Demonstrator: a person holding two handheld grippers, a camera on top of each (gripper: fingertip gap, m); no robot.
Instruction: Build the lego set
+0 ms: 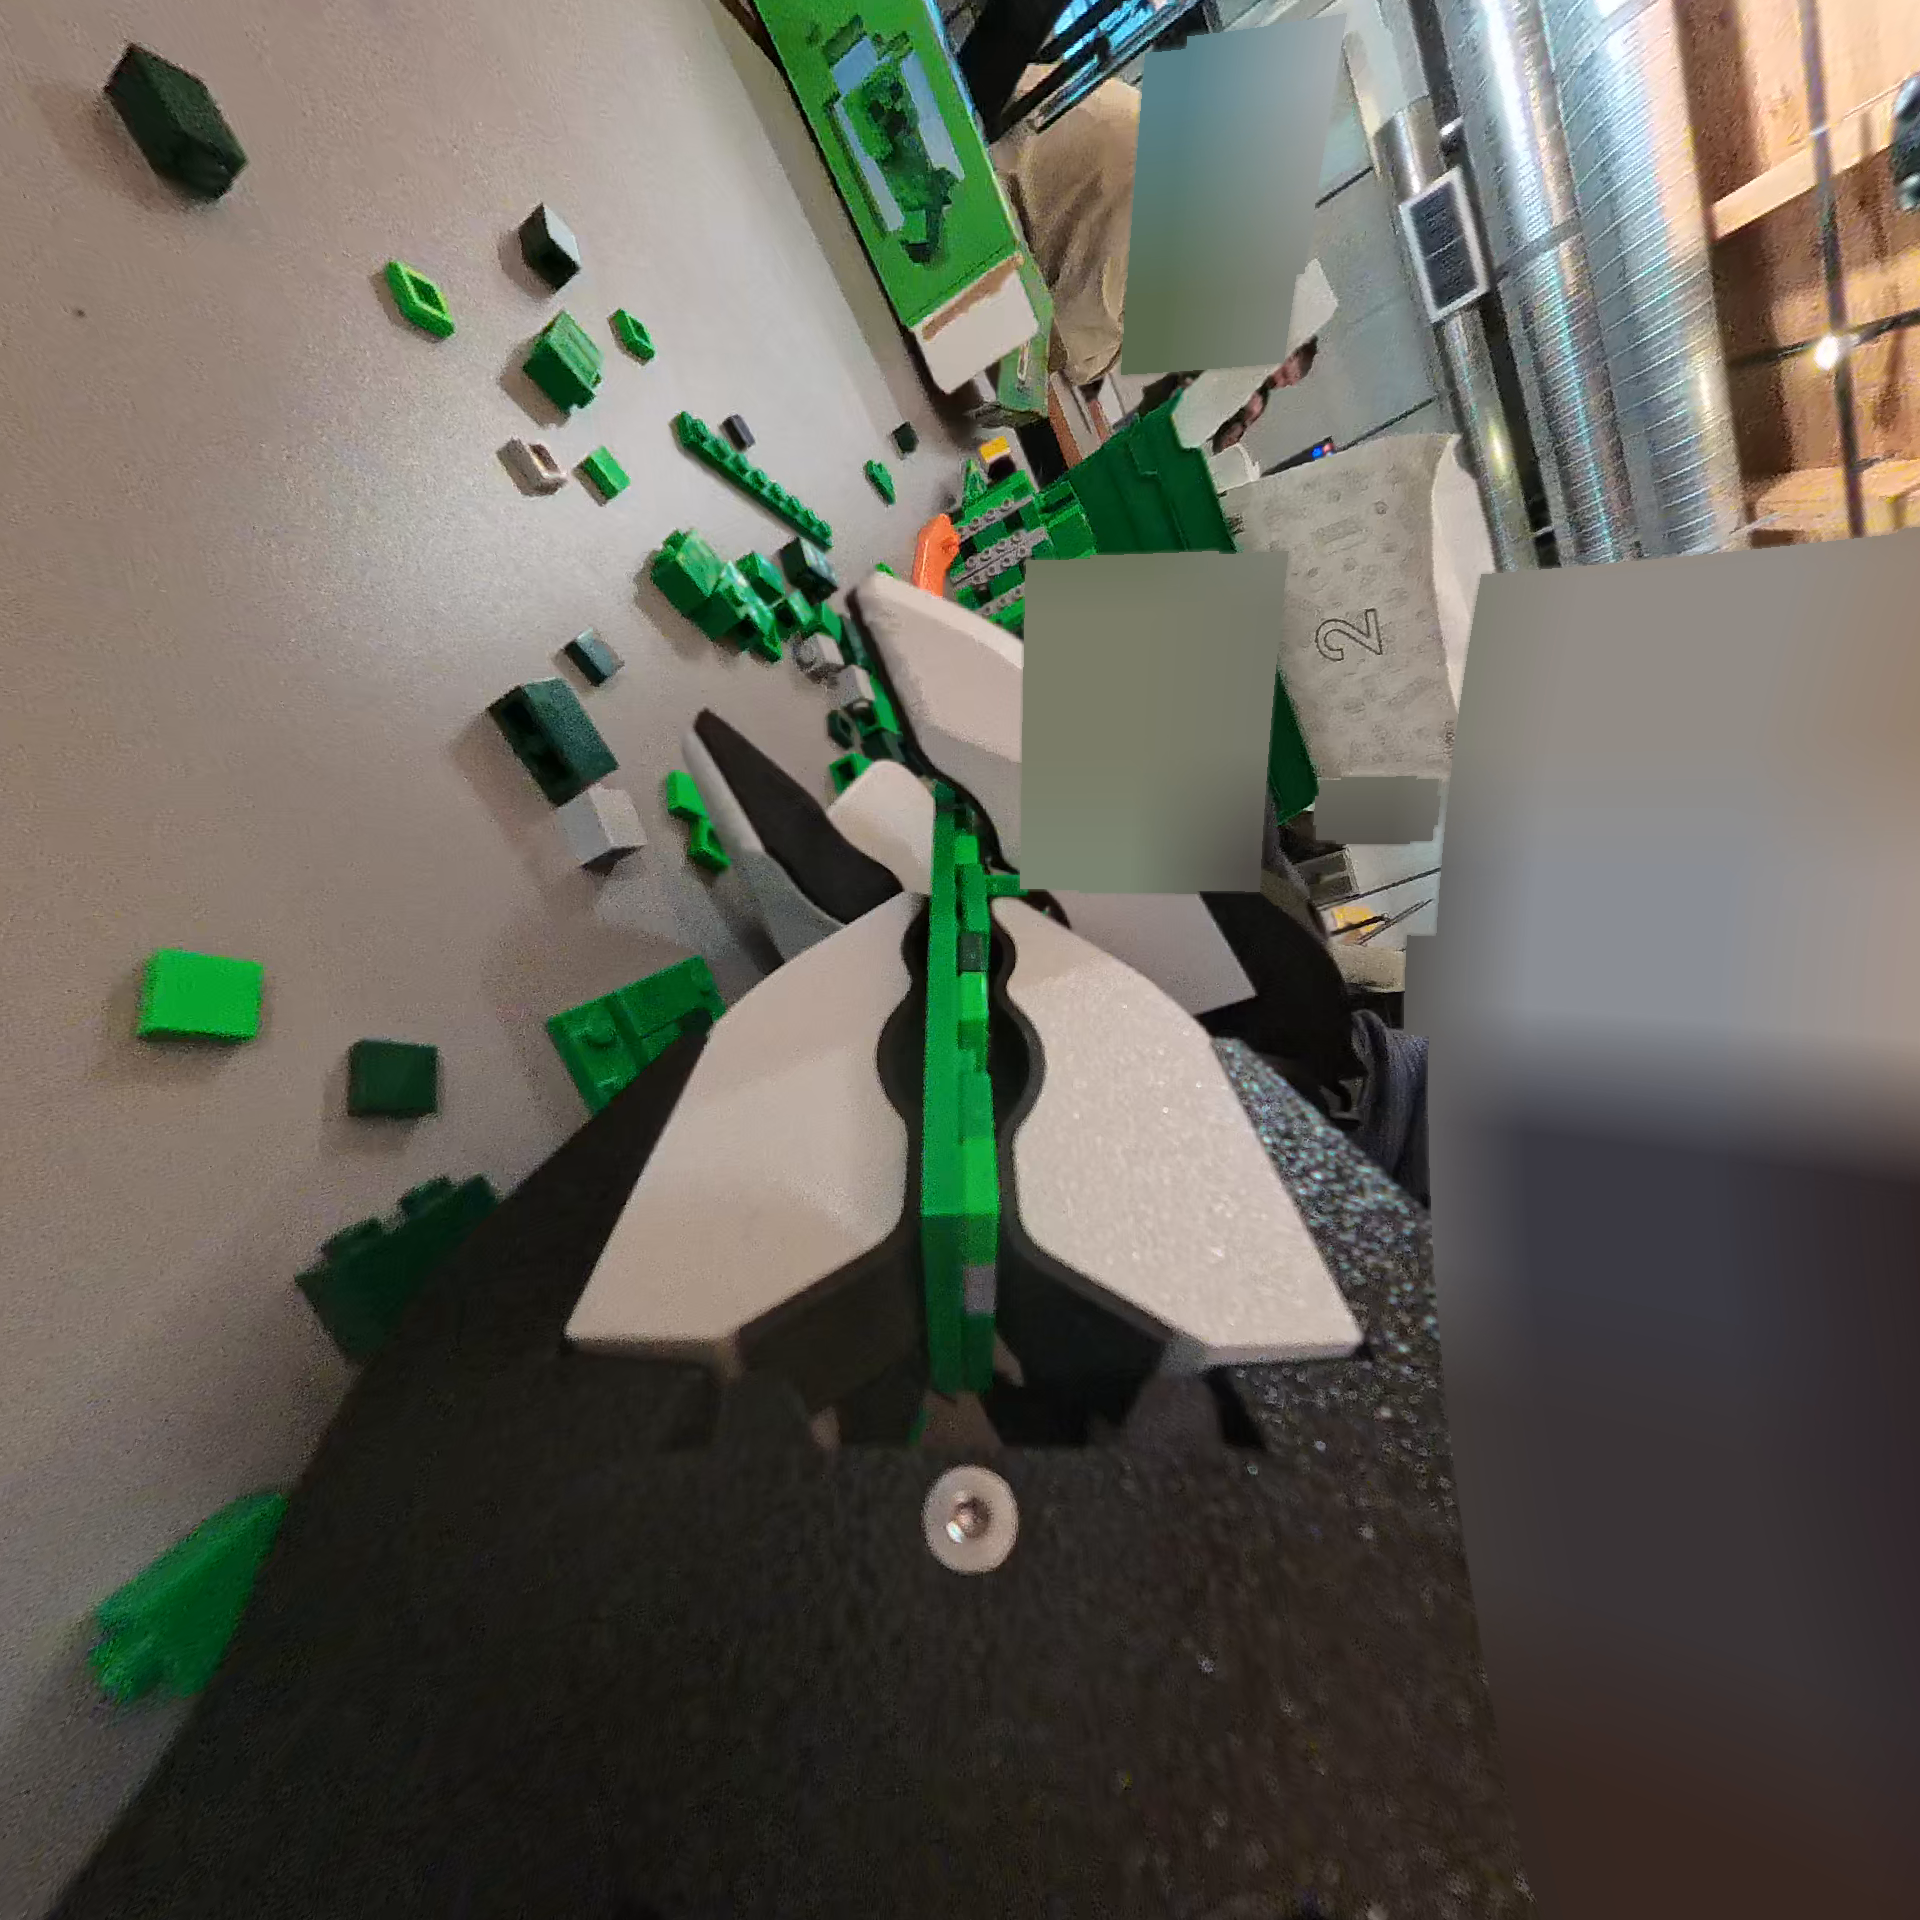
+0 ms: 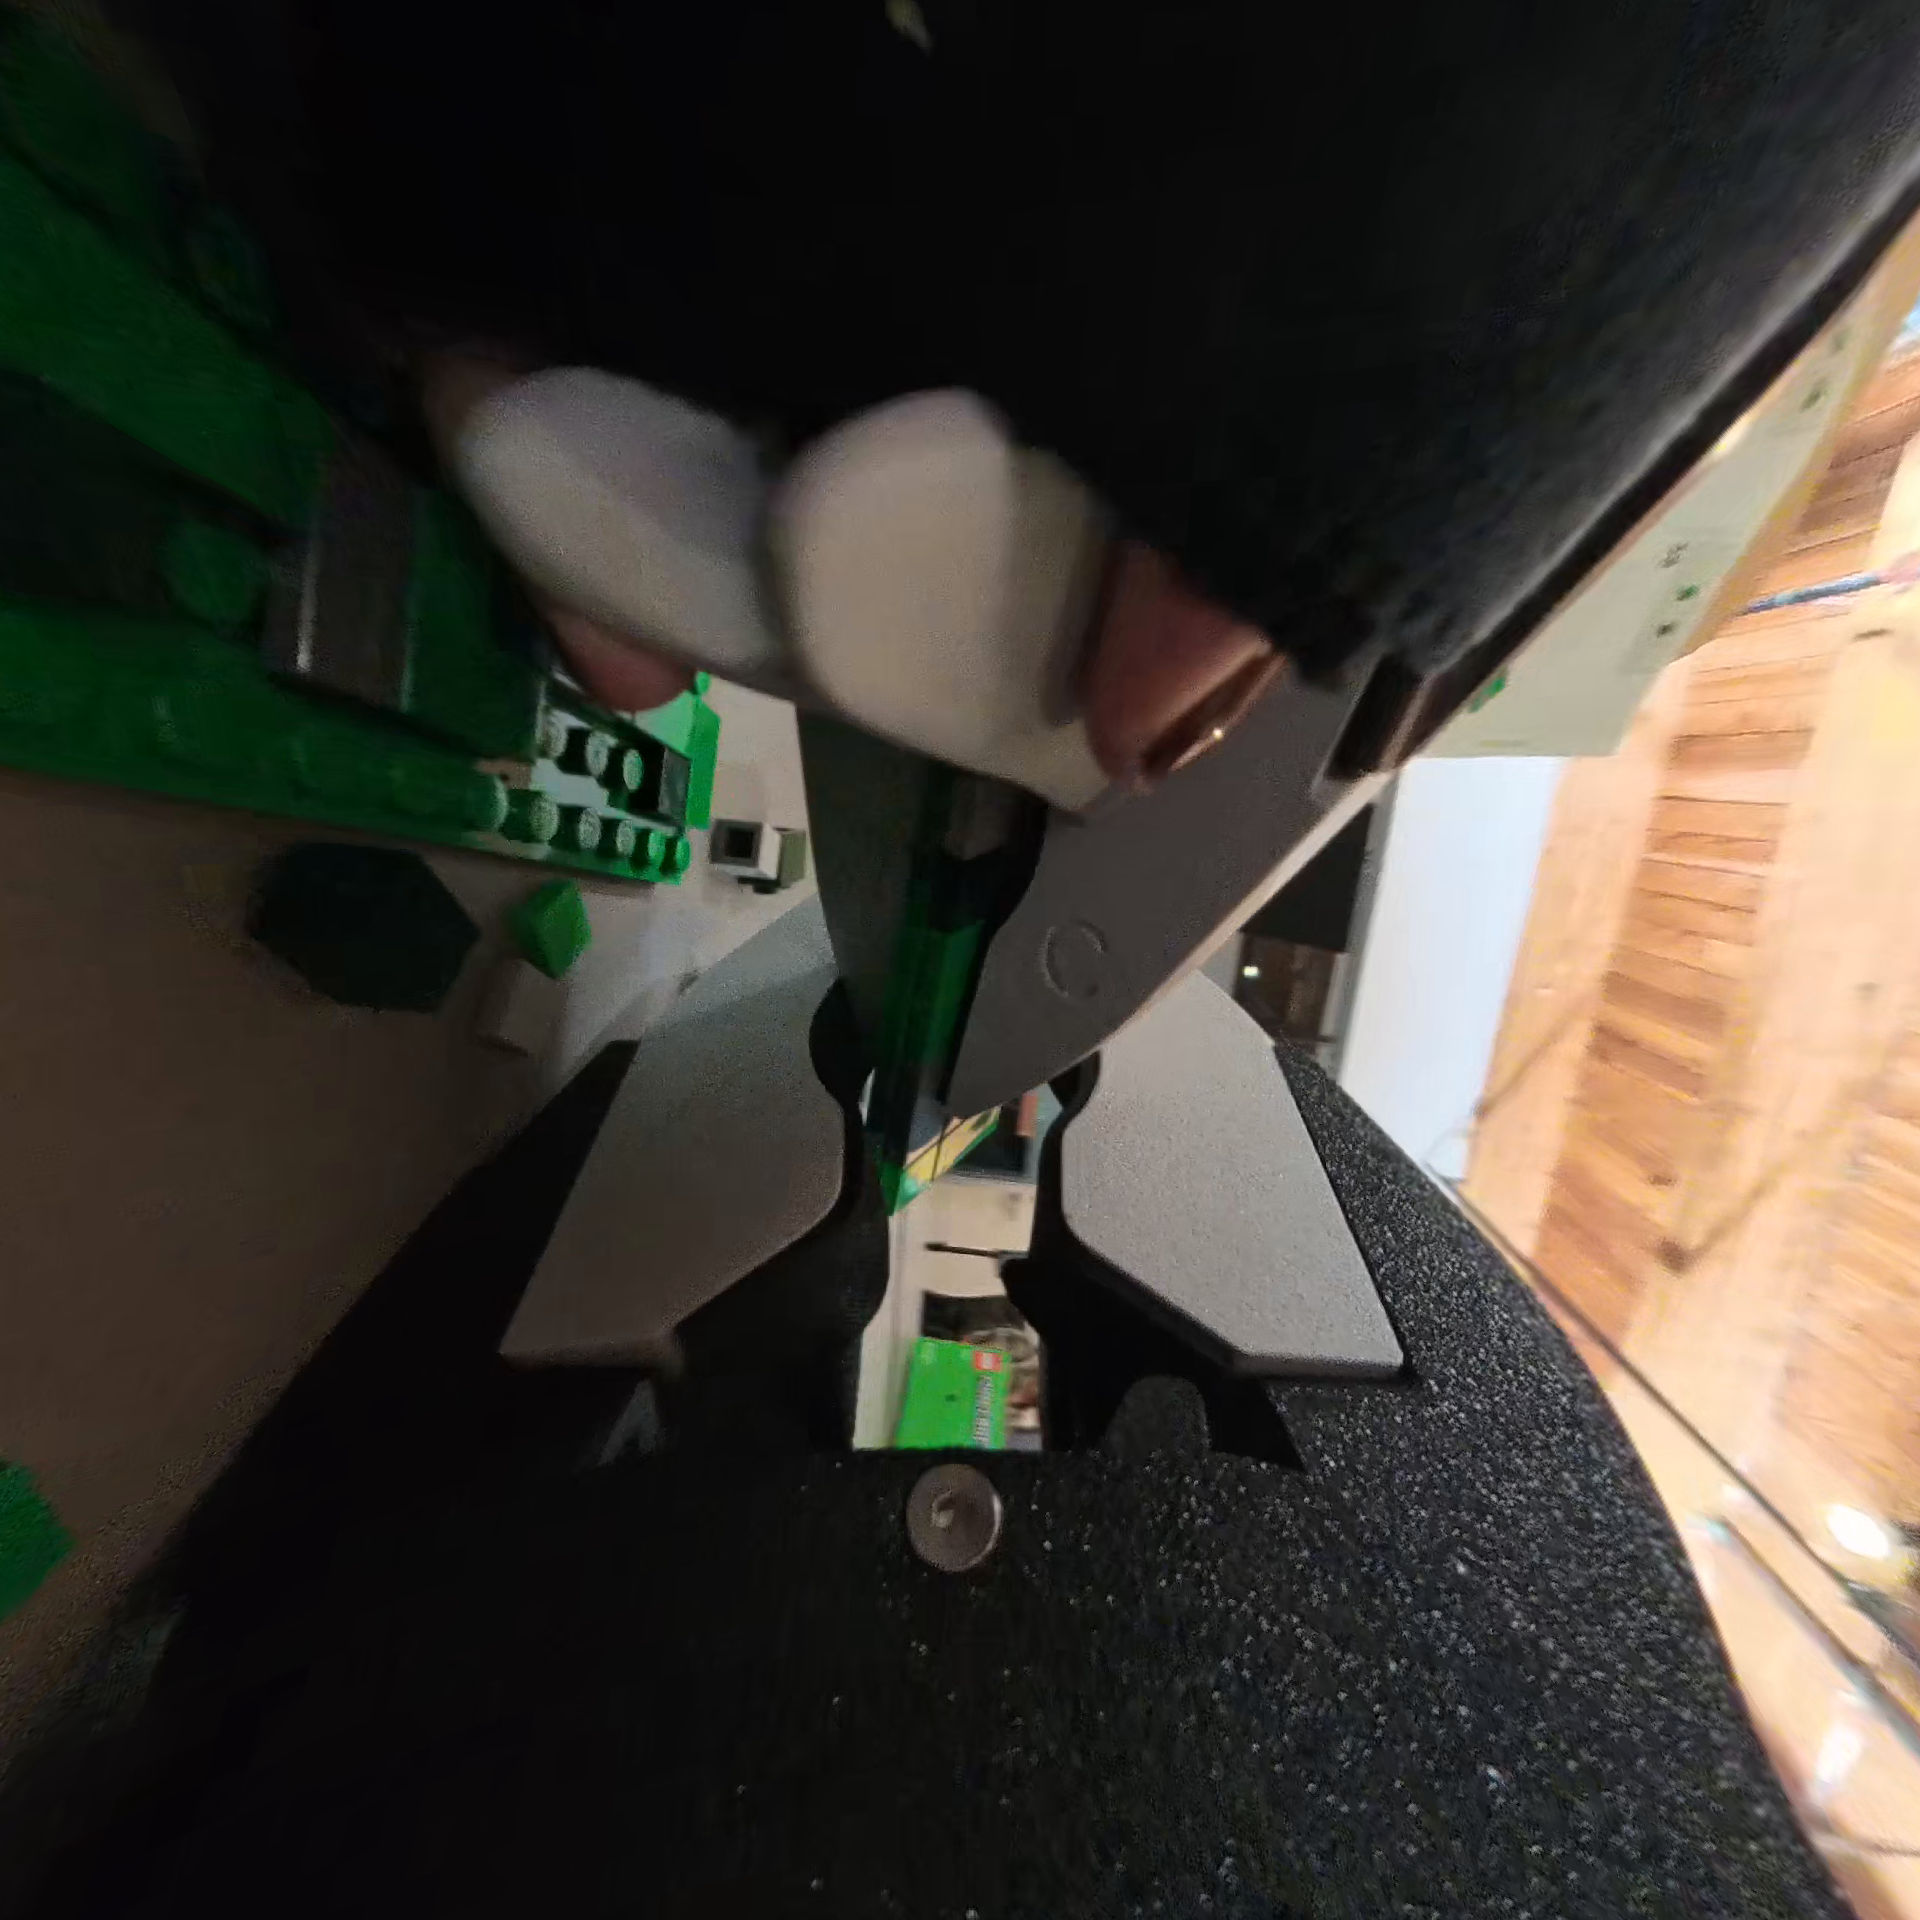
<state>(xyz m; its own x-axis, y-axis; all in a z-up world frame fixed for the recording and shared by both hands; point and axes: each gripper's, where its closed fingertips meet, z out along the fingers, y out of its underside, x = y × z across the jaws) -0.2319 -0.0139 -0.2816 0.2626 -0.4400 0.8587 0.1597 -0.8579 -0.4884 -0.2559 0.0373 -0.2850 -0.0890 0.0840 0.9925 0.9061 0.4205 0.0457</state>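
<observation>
Green flat plate assembly (image 1: 961, 1091) clamped edge-on in your left gripper (image 1: 961, 925) | right gripper (image 2: 951, 1039) spread apart | step: mating | next: align studs.

Pale grey tabletop (image 1: 260, 675); silver ducting (image 1: 1621, 260); wooden slat wall (image 2: 1714, 935), warmly lit.

- A workshop or lab space, by the look of it, more industrial than domestic.
- Corrugated silver ducting (image 1: 1621, 291) runs along bare timber framing (image 1: 1787, 187); plank walling (image 2: 1704, 935) shows in the right wrist view.
- A plain grey worktable (image 1: 260, 644) carries scattered green bricks (image 1: 561, 358), with a green product box (image 1: 904, 166) at its far edge.
- Other people sit beyond the table's far edge.
</observation>
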